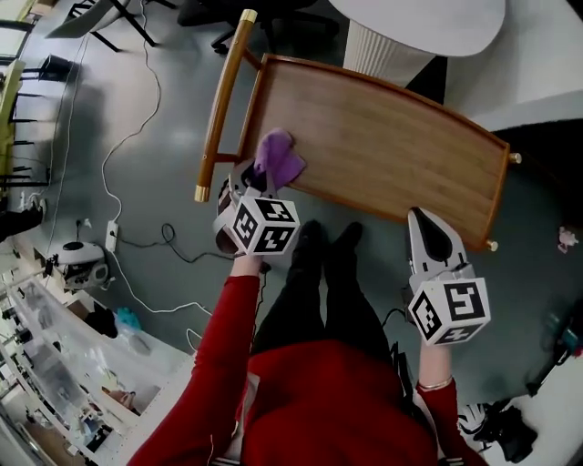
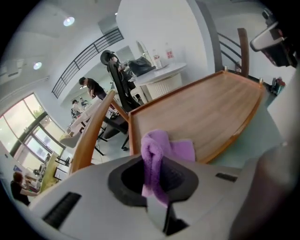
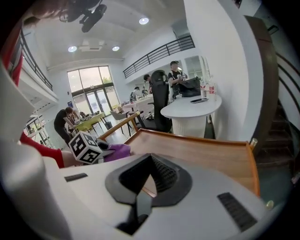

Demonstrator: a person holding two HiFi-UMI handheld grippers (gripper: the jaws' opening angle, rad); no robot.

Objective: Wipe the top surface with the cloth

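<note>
A purple cloth (image 1: 278, 157) lies bunched on the near-left corner of the wooden cart top (image 1: 392, 146). My left gripper (image 1: 258, 177) is shut on the cloth's near end; in the left gripper view the cloth (image 2: 157, 154) runs up from between the jaws of that gripper (image 2: 153, 176) onto the wood (image 2: 201, 112). My right gripper (image 1: 421, 218) hovers shut and empty just off the near-right edge of the top. From the right gripper view, its jaws (image 3: 149, 164) point across the wood (image 3: 201, 152) toward the cloth (image 3: 117, 151).
The top has a raised rim and a wooden handle bar (image 1: 223, 100) at its left end. A white round table (image 1: 419, 23) stands just beyond the cart. Cables (image 1: 137, 246) trail over the grey floor at left. The person's feet (image 1: 323, 246) stand against the near edge.
</note>
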